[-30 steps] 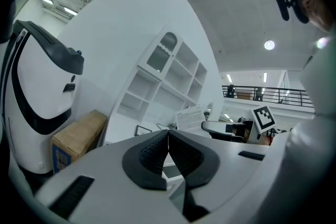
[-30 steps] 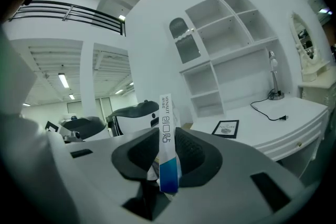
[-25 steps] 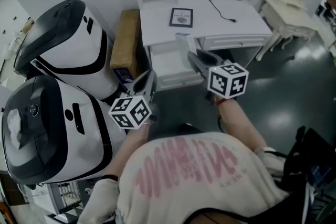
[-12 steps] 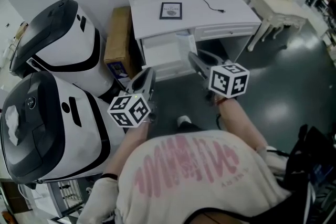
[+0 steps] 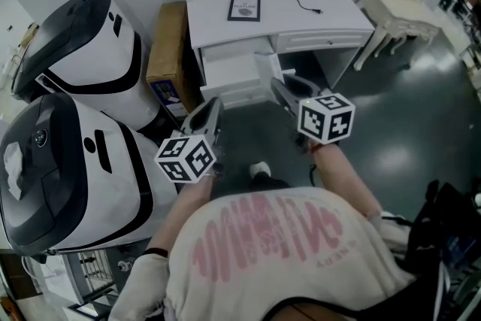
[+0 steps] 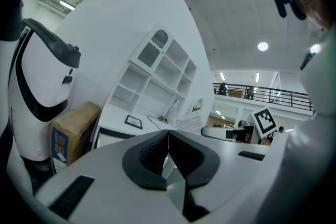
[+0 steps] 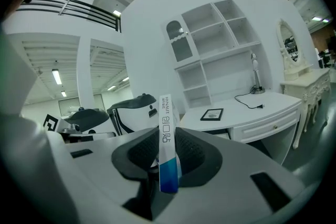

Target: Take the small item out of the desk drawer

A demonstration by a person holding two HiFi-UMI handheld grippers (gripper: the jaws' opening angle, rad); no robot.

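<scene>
The right tongs (image 7: pixel 167 139) hold the small blue-and-white box (image 7: pixel 166 123) and have moved back a little from the open drawer (image 5: pixel 229 75) in the worktop (image 5: pixel 301 15). The box is out. The left tongs (image 6: pixel 168 140) are closed and empty.

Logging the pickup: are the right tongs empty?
No, the right tongs grip a slim white-and-blue box standing upright between them.

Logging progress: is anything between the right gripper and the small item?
Nothing visible does: the right gripper is already shut on the white-and-blue packet, held away from the desk's open drawer.
</scene>
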